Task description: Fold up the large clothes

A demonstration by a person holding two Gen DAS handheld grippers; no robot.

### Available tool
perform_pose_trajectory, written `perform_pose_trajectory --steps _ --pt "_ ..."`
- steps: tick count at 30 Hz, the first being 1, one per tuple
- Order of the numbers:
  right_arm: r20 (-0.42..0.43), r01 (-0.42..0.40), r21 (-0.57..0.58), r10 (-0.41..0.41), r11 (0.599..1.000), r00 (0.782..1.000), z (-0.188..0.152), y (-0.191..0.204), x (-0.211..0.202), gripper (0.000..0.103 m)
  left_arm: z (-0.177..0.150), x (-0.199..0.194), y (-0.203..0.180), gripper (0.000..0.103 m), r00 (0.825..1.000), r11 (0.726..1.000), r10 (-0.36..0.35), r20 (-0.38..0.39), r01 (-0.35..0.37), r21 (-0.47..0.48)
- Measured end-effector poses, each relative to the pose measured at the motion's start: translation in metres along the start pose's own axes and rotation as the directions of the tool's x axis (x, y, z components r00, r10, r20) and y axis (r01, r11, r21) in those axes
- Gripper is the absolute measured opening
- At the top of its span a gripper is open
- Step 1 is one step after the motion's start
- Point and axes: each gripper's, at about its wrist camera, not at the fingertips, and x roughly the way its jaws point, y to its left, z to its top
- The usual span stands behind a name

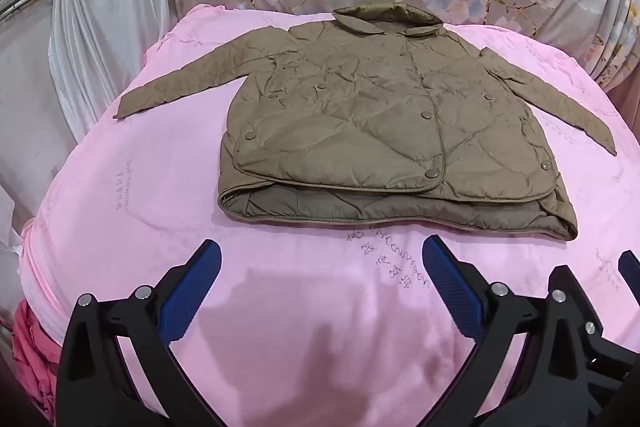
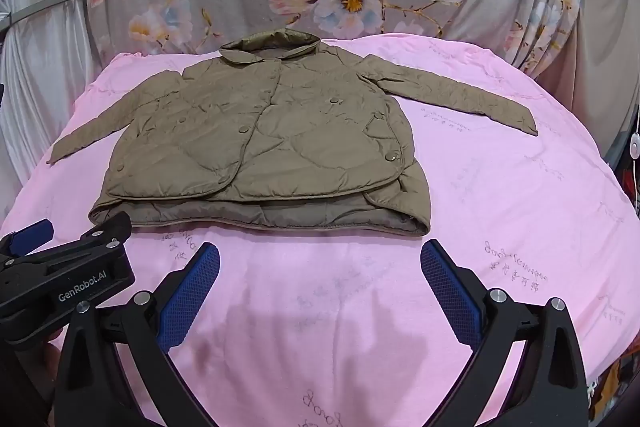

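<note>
Olive jacket (image 1: 384, 123) flat on pink bed (image 1: 120, 227) | ahead of both tongs, sleeves sideways | left tongs (image 1: 320, 291), right tongs (image 2: 320, 291) wide, empty

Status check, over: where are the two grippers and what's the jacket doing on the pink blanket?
Left hand-held gripper open, empty. Right hand-held gripper open, empty. Olive quilted jacket flat on pink blanket, sleeves spread, unfolded. Nothing in the way.

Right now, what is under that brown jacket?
The brown jacket lies spread on a pink blanket, which shows all around it. Whatever sits beneath the blanket, or directly under the jacket, is covered.
</note>
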Motion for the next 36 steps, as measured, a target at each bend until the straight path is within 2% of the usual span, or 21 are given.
perform_pose_trajectory --steps 36 --pt "0.001 -0.001 0.003 0.001 1.000 1.000 -0.0032 0.0011 -0.0003 0.098 -0.0026 0.0017 -0.0013 0.098 1.000 1.000 -0.003 -0.006 0.003 -0.006"
